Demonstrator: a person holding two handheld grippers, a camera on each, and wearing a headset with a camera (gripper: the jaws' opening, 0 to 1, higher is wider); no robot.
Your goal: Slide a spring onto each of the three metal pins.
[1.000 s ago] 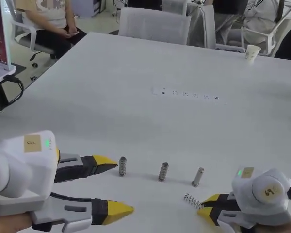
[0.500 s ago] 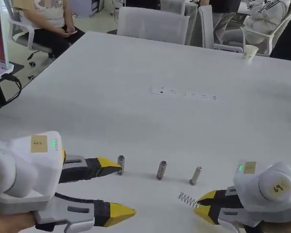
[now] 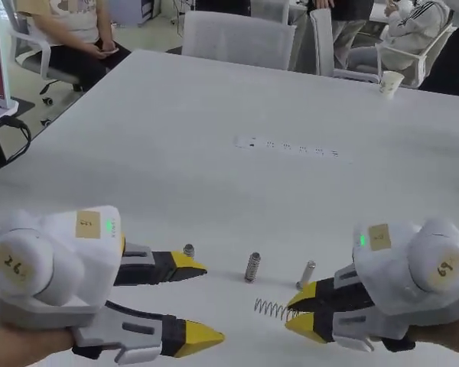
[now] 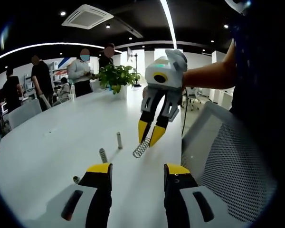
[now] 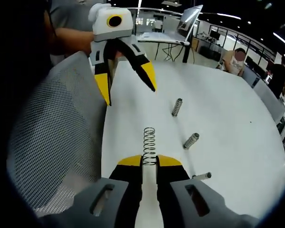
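The right hand-held gripper (image 3: 293, 315) is clenched on one end of a loose spring (image 3: 271, 308), and the remaining coils are seen sticking out beyond the yellow tips. The spring is held just in front of a row of uprights stood on the white counter (image 3: 214, 153). The left pin (image 3: 188, 251) and the middle pin (image 3: 252, 267) are each already sleeved by a spring, while the right pin (image 3: 309, 274) is bare. The loose spring is near the right pin but apart from it. The left hand-held gripper (image 3: 210, 300) is seen released, with its jaws spread wide and nothing between them. Its upper tip is placed just beside the left pin.
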